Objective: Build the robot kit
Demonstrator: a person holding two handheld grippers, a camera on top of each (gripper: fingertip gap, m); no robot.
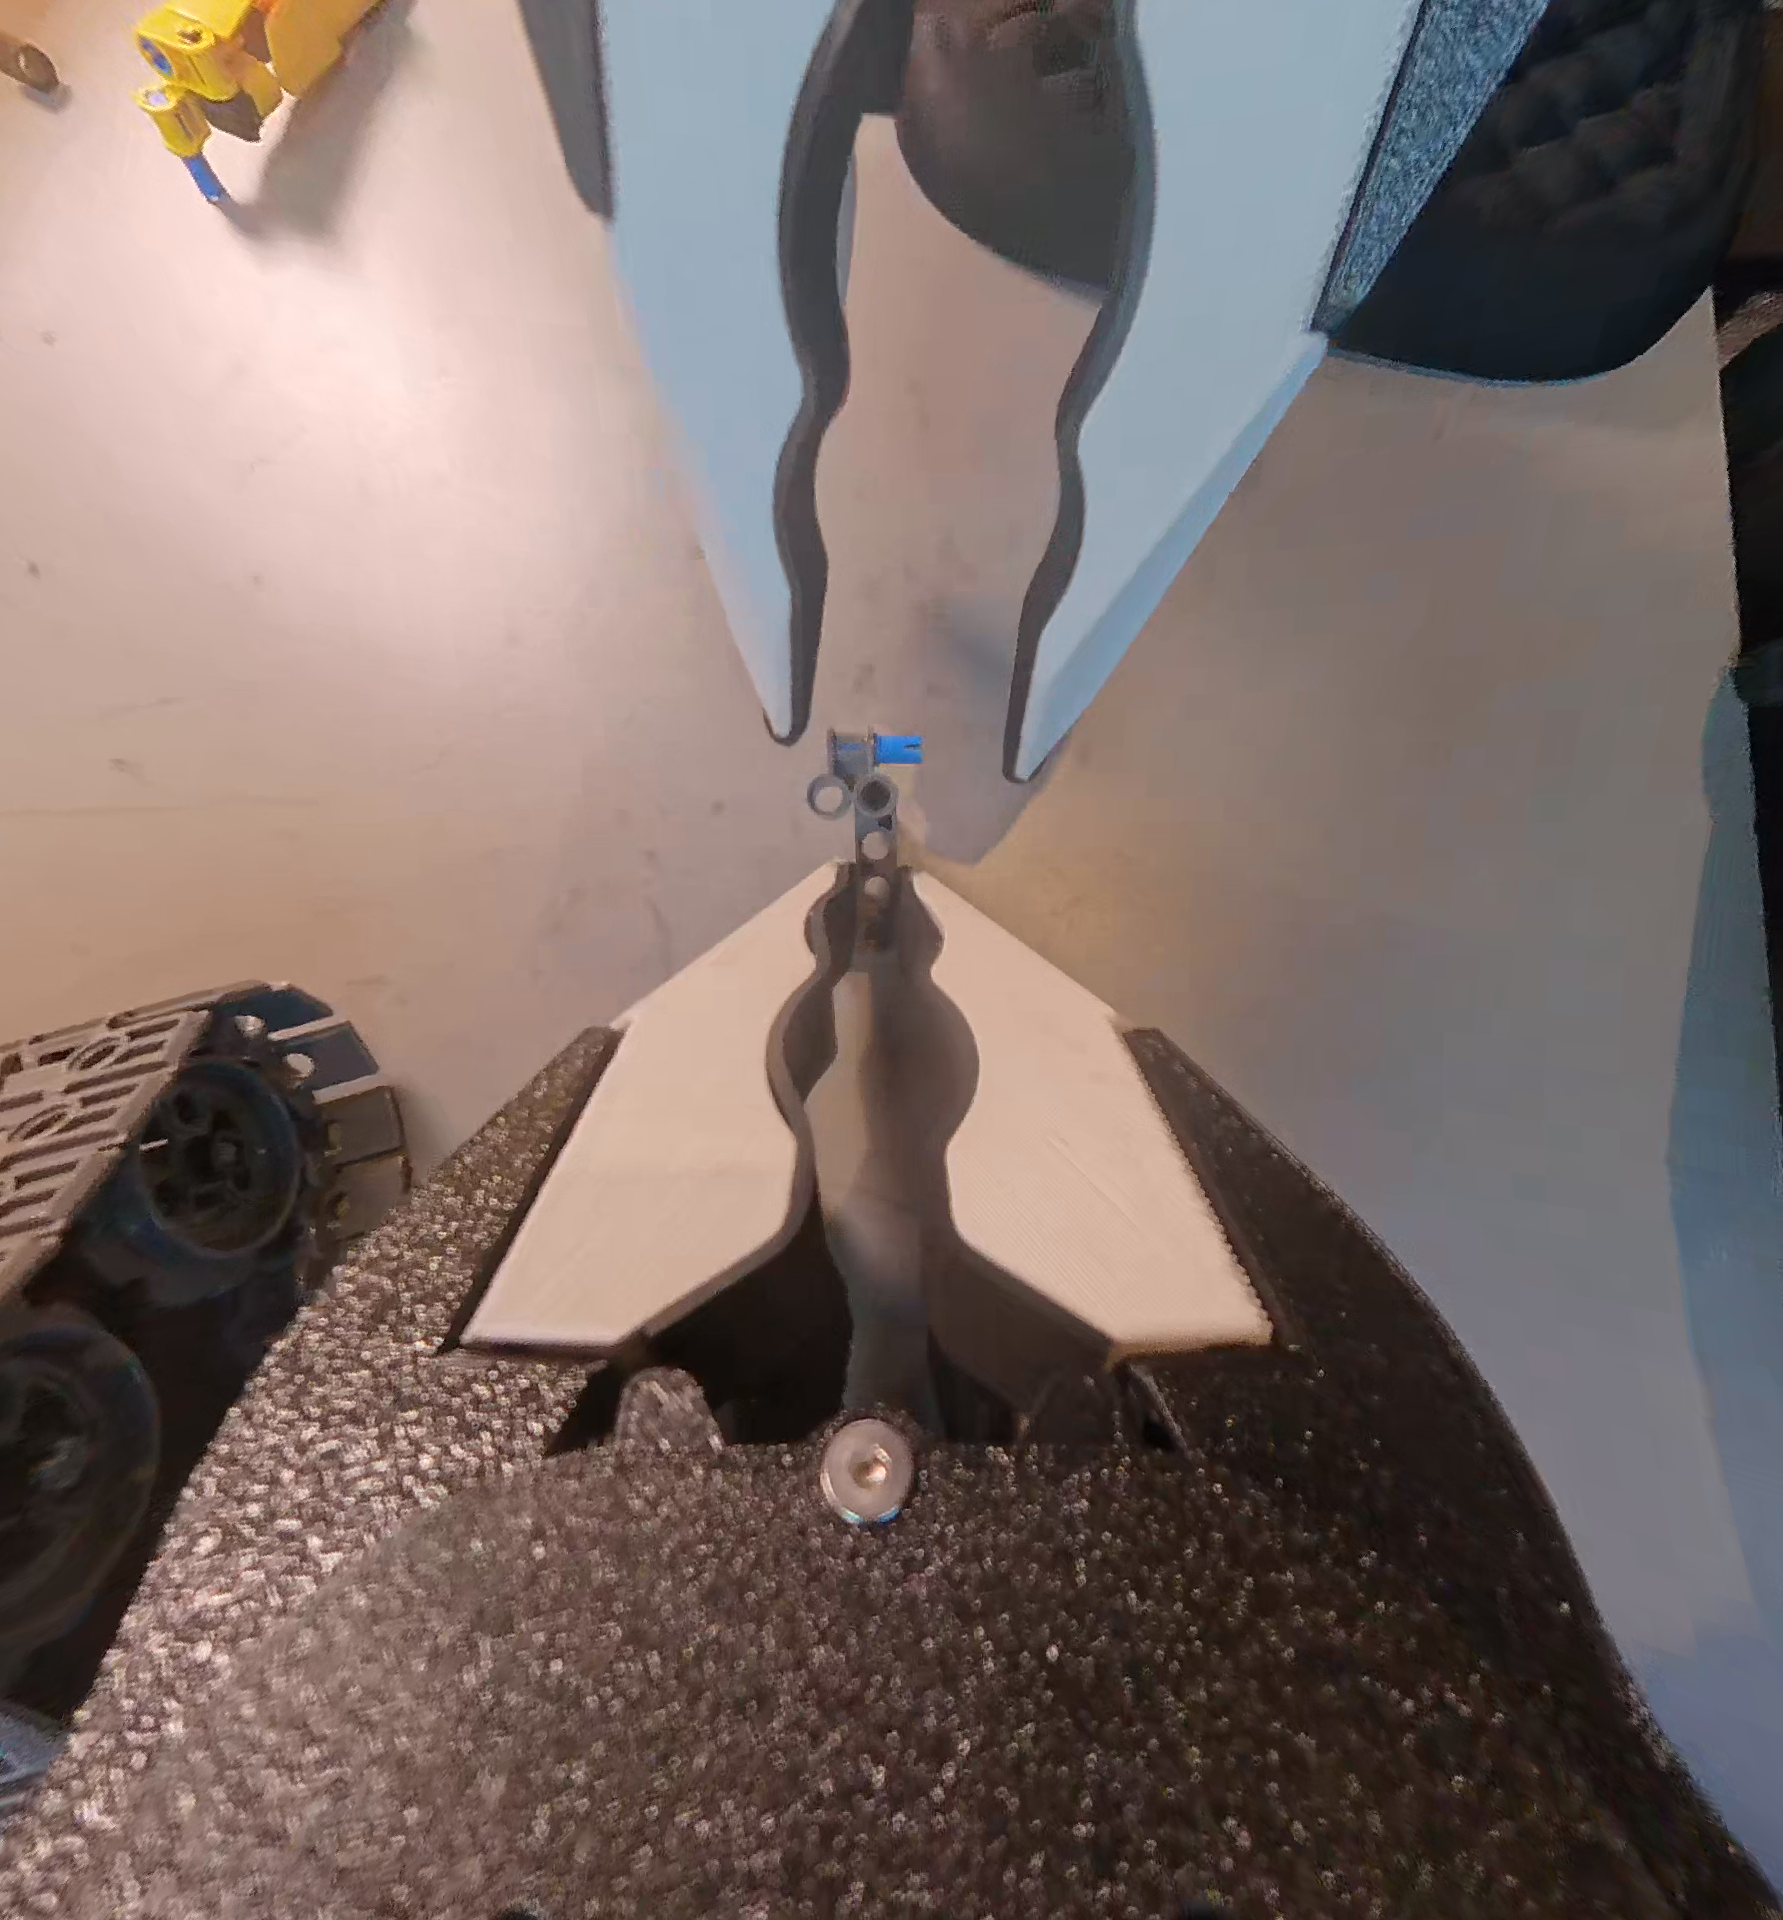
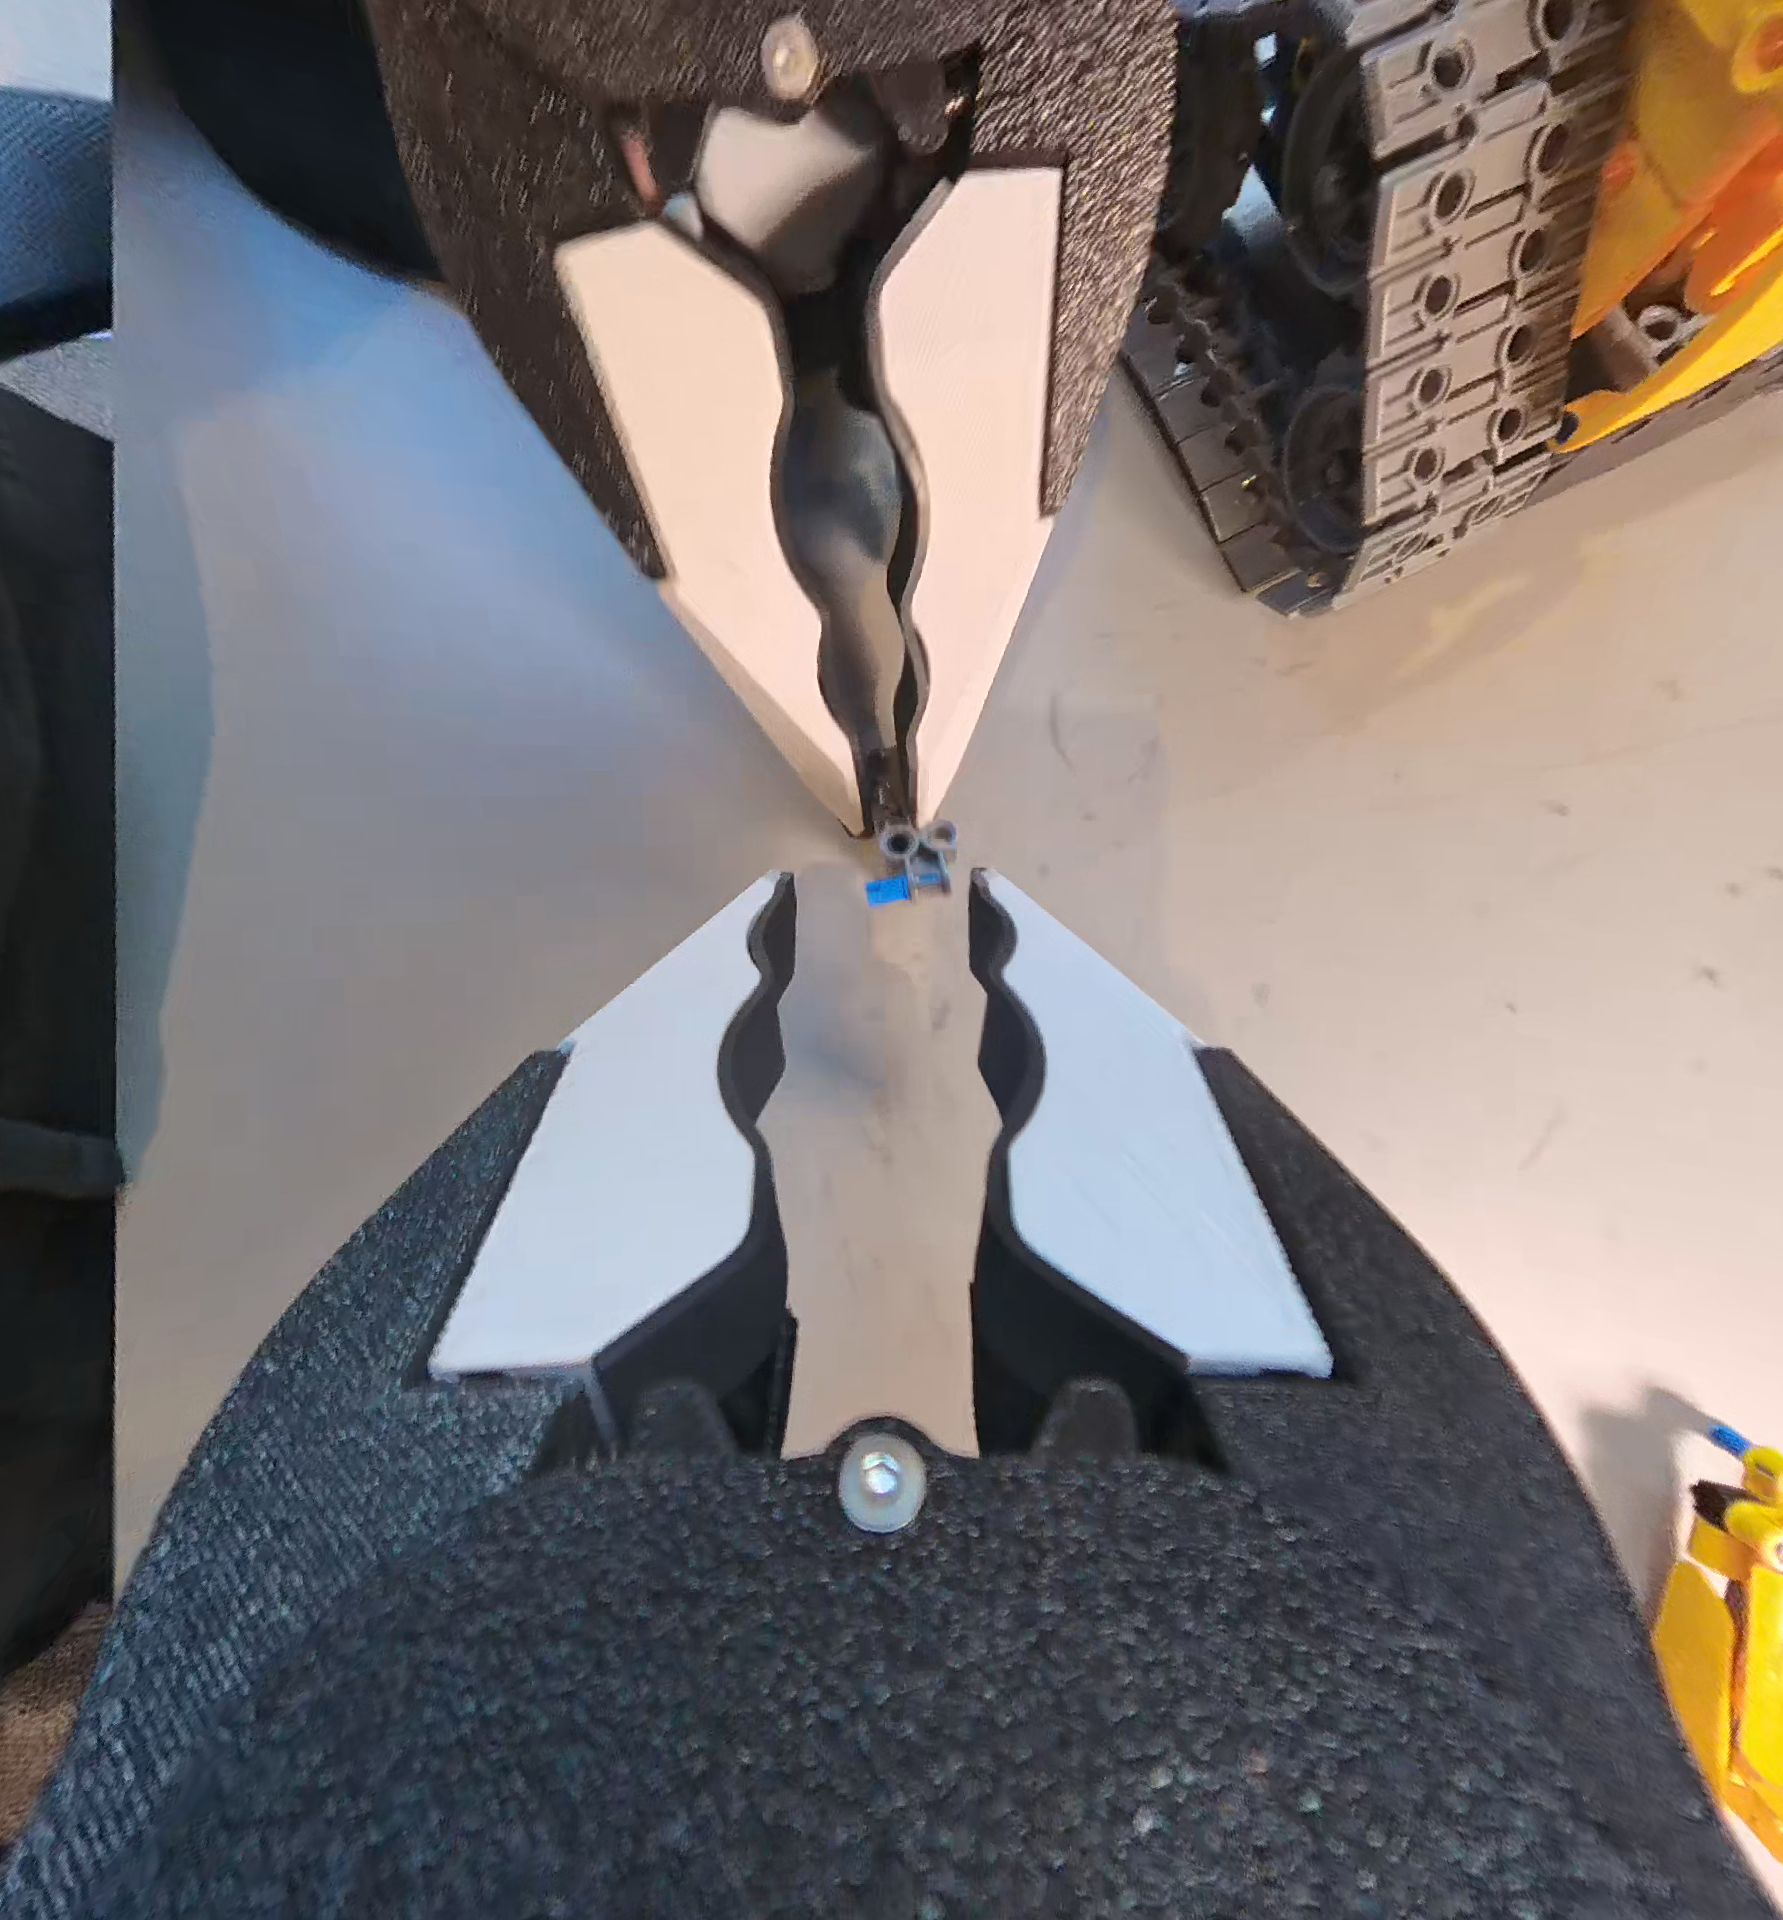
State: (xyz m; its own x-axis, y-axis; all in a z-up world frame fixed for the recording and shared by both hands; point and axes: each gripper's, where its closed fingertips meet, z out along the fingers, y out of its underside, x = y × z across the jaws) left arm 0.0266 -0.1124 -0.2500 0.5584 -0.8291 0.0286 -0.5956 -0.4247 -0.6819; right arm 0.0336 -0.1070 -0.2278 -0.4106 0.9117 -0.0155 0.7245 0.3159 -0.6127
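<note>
My left gripper (image 1: 871, 883) is shut on a small grey holed beam (image 1: 874, 831) that sticks out past its fingertips. At the beam's far end sit a grey connector and a blue pin (image 1: 897, 744). My right gripper (image 2: 882, 888) is open, its two tips just either side of the blue pin (image 2: 887, 890) without touching it. In the left wrist view the right gripper (image 1: 902, 758) comes in from the top, facing mine tip to tip. In the right wrist view the left gripper (image 2: 887, 821) comes from the top, shut on the grey beam (image 2: 913, 847).
A tracked toy vehicle with grey treads (image 1: 87, 1164) stands at the lower left, also at the upper right of the right wrist view (image 2: 1438, 312) with a yellow body. A small yellow brick assembly (image 1: 222, 73) (image 2: 1760, 1621) lies on the beige table (image 1: 347, 520). Dark fabric (image 2: 14, 831) lies past the table edge.
</note>
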